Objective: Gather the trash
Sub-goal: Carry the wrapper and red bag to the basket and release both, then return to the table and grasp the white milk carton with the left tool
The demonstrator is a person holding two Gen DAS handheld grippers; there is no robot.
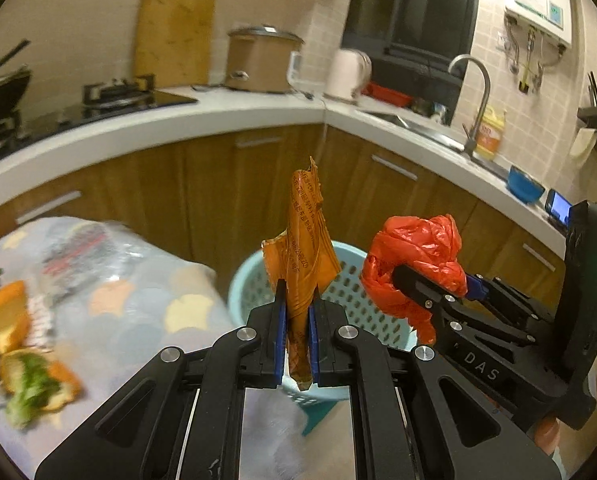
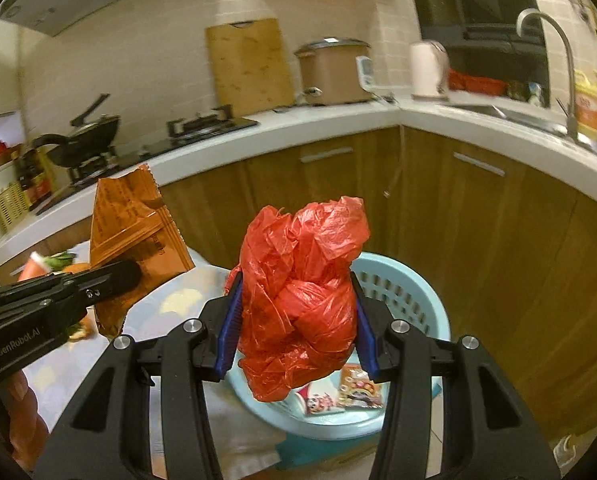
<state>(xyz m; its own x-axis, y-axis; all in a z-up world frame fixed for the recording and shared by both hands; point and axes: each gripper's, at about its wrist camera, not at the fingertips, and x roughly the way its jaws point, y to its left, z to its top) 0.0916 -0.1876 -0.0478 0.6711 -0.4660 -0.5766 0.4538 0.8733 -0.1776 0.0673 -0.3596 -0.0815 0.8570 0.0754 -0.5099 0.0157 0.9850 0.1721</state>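
**Two pieces of trash held over the basket**

The red plastic bag is scrunched into a ball. The right claw is squeezed shut on it, one blue pad on each side. The bag sticks up above the pads and hangs a little below them too.

The orange wrapper is long and flat. It stands almost straight up, with its long side pointing up and away from the claw. The left claw is pinched tight on its lower part.

The light blue basket sits on the floor, just past the edge of the tabletop with the flowery cloth. Some small packets already lie inside it. From the right wrist view, the basket is right under and behind the red bag. So the right claw looks nearer to the drop spot. From the left wrist view, the basket is also just behind the wrapper, a bit lower.

I think the next step is to let go over the basket. The bag is light and may cling to a pad.

Orange peels and green scraps lie on the cloth, waiting.
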